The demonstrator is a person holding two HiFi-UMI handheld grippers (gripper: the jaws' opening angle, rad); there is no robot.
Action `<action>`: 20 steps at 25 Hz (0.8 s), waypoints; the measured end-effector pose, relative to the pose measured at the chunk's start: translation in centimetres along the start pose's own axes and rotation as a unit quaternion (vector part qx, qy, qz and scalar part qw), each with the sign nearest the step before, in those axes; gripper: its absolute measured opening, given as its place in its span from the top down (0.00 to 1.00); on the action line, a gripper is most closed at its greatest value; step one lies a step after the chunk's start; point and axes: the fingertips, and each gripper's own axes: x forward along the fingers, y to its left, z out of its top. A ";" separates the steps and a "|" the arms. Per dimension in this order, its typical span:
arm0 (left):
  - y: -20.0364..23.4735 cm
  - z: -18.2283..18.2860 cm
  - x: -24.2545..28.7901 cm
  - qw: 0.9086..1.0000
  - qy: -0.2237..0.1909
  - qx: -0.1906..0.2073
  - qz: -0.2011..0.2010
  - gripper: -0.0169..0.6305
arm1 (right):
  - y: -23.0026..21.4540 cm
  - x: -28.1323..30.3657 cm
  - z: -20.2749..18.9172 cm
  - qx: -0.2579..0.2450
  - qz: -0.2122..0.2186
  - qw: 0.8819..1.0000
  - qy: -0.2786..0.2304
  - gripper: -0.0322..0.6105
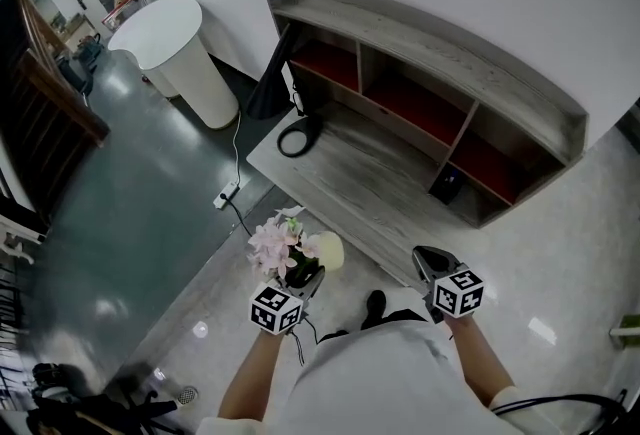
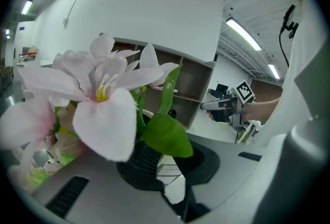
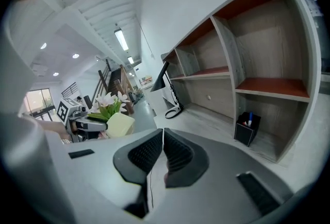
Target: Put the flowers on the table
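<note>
The flowers (image 1: 282,243) hang before the table (image 1: 370,173), left of the right gripper (image 1: 428,261).

the desk (image 1: 380,173) is seen as matt, grey, grained wood, the floor (image 1: 150,223) as glossy; the flowers (image 1: 283,243) are shown smooth-petalled; ribbed black pads (image 3: 178,153) are noted.

The left gripper (image 1: 308,275) and right gripper (image 1: 428,259) are grey with black ribbed pads (image 3: 147,153); each carries 1 white cube (image 1: 275,310) printed with black square markers. The person wears a white short-sleeved shirt (image 1: 395,373).

Grey wooden table (image 1: 370,173) carries a black lamp (image 1: 297,136) at its left end, a black pen pot (image 1: 446,185) to the right, under the shelves (image 1: 430,73).
</note>
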 end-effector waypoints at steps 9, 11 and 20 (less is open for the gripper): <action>0.8 2.0 5.7 0.997 0.044 0.057 -0.005 0.88 | -3.1 1.0 0.3 0.009 0.013 1.000 0.011 0.92; 1.0 2.0 6.6 0.996 0.060 0.073 -0.010 0.88 | -3.6 1.1 0.2 0.016 0.011 1.000 0.011 0.92; 3.5 1.9 10.8 0.984 0.114 0.130 -0.042 0.88 | -5.2 2.1 -0.1 0.035 -0.014 0.999 0.020 0.92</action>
